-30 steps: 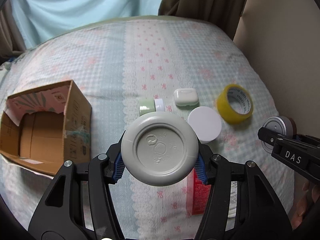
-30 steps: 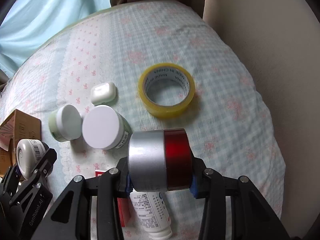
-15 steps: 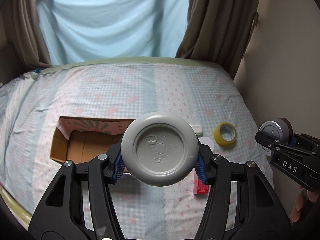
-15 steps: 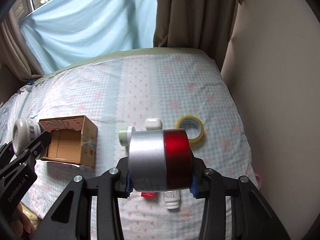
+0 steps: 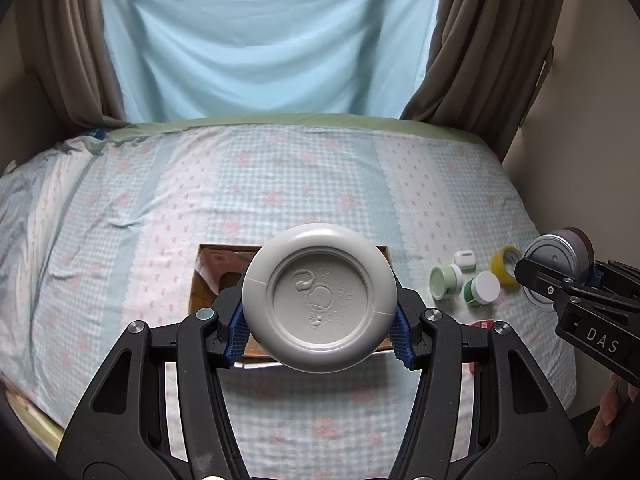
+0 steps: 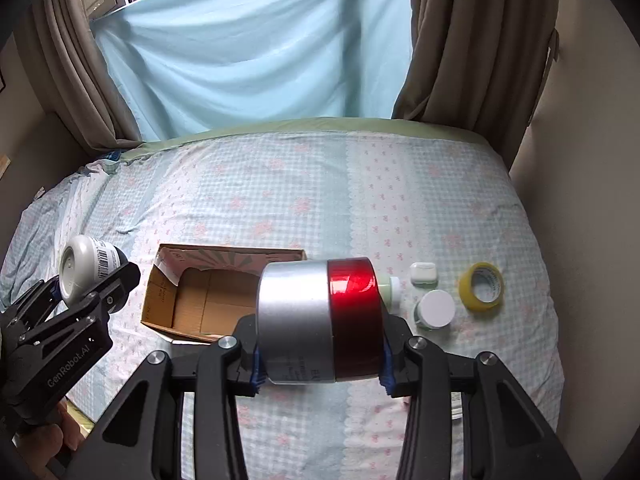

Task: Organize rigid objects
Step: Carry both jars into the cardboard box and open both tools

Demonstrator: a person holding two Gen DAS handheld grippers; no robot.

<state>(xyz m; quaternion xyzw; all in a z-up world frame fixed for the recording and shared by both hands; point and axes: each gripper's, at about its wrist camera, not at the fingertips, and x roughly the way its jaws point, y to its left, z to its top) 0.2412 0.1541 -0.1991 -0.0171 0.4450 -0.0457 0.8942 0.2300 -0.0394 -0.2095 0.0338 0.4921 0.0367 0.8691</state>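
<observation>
My left gripper [image 5: 320,334] is shut on a grey-white plastic bottle [image 5: 319,298], held high above the bed; its base faces the camera and hides most of the open cardboard box [image 5: 208,276]. It also shows in the right wrist view [image 6: 86,270]. My right gripper [image 6: 320,358] is shut on a silver and red tin [image 6: 318,320], held high, right of the box [image 6: 200,304]. The tin also shows in the left wrist view [image 5: 560,256]. On the bed lie a pale green jar [image 5: 445,281], a white-lidded jar [image 6: 436,309], a white earbud case [image 6: 423,273] and a yellow tape roll [image 6: 482,286].
The bed has a blue checked cover [image 6: 280,200] with pink flowers. A blue sheet [image 6: 248,56] and brown curtains [image 6: 460,60] hang behind it. A beige wall [image 6: 592,160] runs along the right. A red box [image 5: 482,324] lies partly hidden behind my left gripper.
Both grippers have risen and pulled back from the bed with their objects still held. The box and the loose items now look smaller and farther away; the left gripper sits over the box.
</observation>
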